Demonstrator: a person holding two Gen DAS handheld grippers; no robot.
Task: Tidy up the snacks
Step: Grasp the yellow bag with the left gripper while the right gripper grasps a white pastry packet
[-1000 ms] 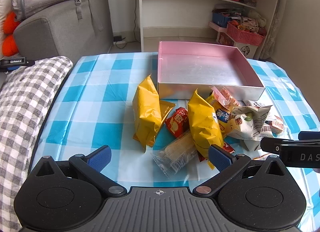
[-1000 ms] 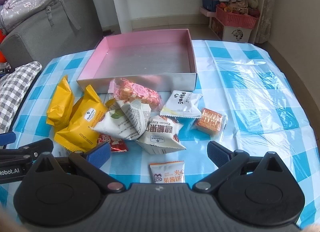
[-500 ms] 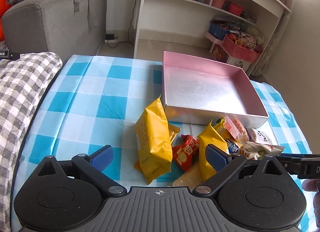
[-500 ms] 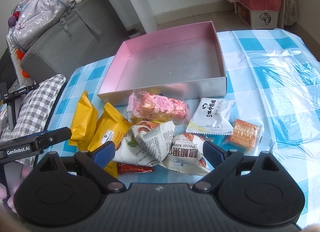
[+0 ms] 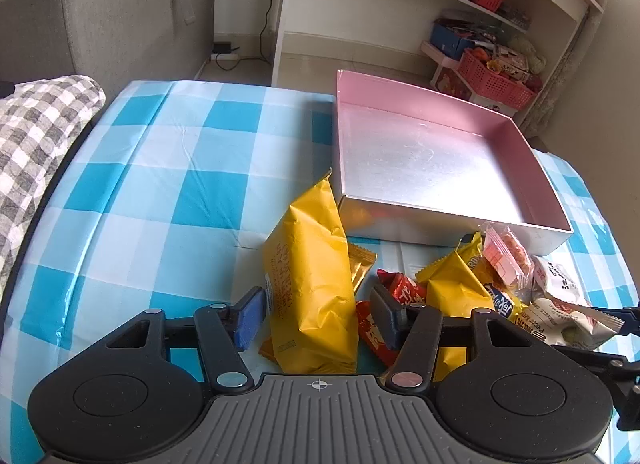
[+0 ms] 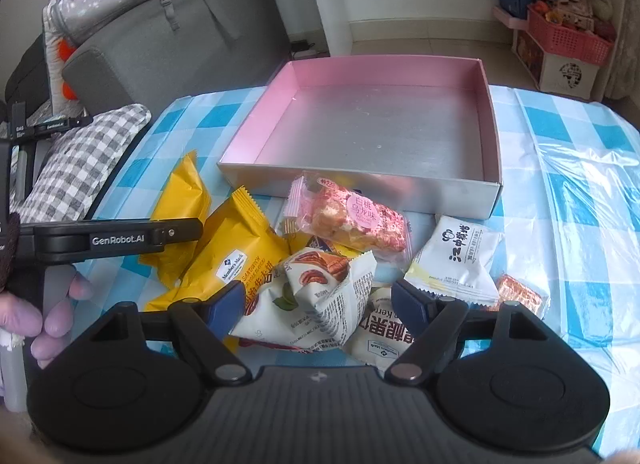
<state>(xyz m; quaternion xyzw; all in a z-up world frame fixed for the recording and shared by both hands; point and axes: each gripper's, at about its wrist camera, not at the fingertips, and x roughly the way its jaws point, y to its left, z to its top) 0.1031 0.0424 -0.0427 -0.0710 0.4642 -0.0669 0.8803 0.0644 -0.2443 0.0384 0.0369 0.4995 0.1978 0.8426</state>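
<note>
A pile of snack packets lies on the blue checked tablecloth in front of an empty pink box (image 5: 436, 159) (image 6: 376, 131). My left gripper (image 5: 318, 316) is open, its pads either side of a tall yellow packet (image 5: 312, 296); contact is unclear. My right gripper (image 6: 320, 306) is open around a white pecan packet (image 6: 316, 300). Near it lie a pink rice-cake packet (image 6: 352, 219), a yellow sandwich-biscuit packet (image 6: 236, 260), a white packet (image 6: 460, 256) and an orange cracker (image 6: 520, 292).
A grey checked cushion (image 5: 36, 135) lies at the table's left edge. A grey sofa (image 6: 172, 43) and a white shelf unit (image 5: 440, 3) with red baskets stand behind. The left gripper's arm (image 6: 112, 240) crosses the right wrist view.
Both grippers have moved forward and down to the pile. The left jaws have narrowed around the tall yellow packet, the right jaws around the pecan packet.
</note>
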